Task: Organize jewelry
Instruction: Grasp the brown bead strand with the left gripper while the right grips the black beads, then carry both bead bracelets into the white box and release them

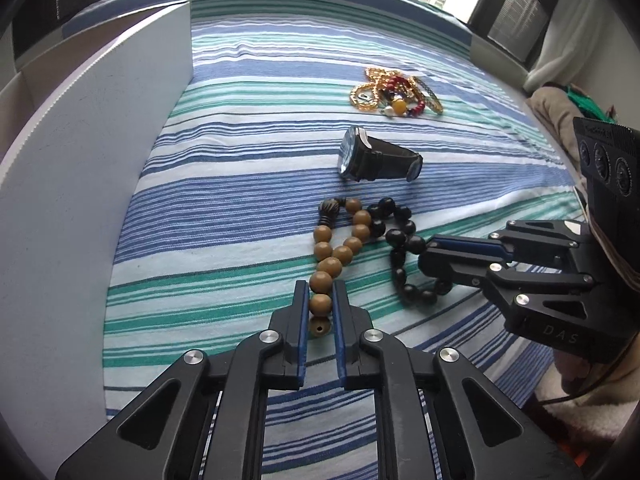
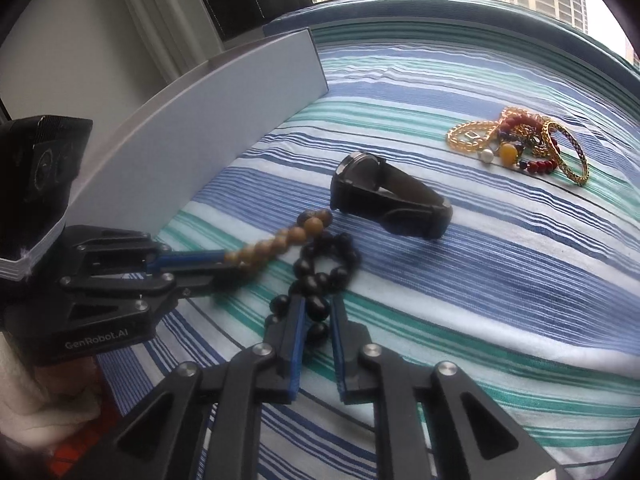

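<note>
While left claw [image 1: 321,289] pinches tan beads [image 1: 335,254], right claw [image 2: 317,301] grips black beads [image 2: 324,270]

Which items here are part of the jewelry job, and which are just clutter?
Job:
tan bead bracelet, in left gripper
black bead bracelet, in right gripper
wristwatch
tangled jewelry pile
white box

Lying about:
striped sheet
beige cloth

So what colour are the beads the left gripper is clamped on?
Tan-brown wooden bead bracelet in the left gripper; clearest in the left wrist view.
</note>
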Motion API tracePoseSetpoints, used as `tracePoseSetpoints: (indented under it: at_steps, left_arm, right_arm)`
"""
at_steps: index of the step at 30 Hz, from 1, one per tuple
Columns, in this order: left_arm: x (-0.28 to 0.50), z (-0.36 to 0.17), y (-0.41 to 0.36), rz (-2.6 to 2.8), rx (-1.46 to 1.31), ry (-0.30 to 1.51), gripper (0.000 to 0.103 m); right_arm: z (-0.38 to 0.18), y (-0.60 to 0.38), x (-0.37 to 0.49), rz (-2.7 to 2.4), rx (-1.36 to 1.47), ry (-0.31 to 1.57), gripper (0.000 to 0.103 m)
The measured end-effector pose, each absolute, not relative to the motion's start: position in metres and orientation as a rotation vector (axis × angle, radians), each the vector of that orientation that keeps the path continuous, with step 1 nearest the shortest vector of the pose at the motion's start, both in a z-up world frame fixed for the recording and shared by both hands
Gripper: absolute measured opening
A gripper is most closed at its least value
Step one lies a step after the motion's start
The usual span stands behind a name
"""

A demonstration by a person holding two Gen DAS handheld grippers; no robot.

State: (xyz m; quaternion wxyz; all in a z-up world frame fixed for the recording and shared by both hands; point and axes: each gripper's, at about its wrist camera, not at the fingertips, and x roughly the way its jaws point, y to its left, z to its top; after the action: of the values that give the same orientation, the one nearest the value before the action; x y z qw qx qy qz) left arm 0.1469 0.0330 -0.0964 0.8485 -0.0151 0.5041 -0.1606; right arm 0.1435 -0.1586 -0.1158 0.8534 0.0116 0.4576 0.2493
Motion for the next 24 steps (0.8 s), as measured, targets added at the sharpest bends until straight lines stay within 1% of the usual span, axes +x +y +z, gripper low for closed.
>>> tracePoseSetpoints:
  at_steps: [7, 13, 24]
  left_arm:
    - [0.128, -0.09, 0.042, -0.308, -0.04, 1.08, 0.009]
    - [0.114, -0.072, 0.042, -0.297, -0.033, 1.053, 0.009]
    - [0.099, -0.033, 0.06, -0.207, -0.112, 1.02, 0.009]
  right_arm:
    - [-0.102, -0.177, 0.123, 0.488, 0.029, 0.947, 0.013]
    - [-0.086, -0.189, 0.107, 0.468, 0.035, 0.916, 0.013]
    - [-0.051, -0.193, 0.09, 0.455, 0.017, 0.844, 0.013]
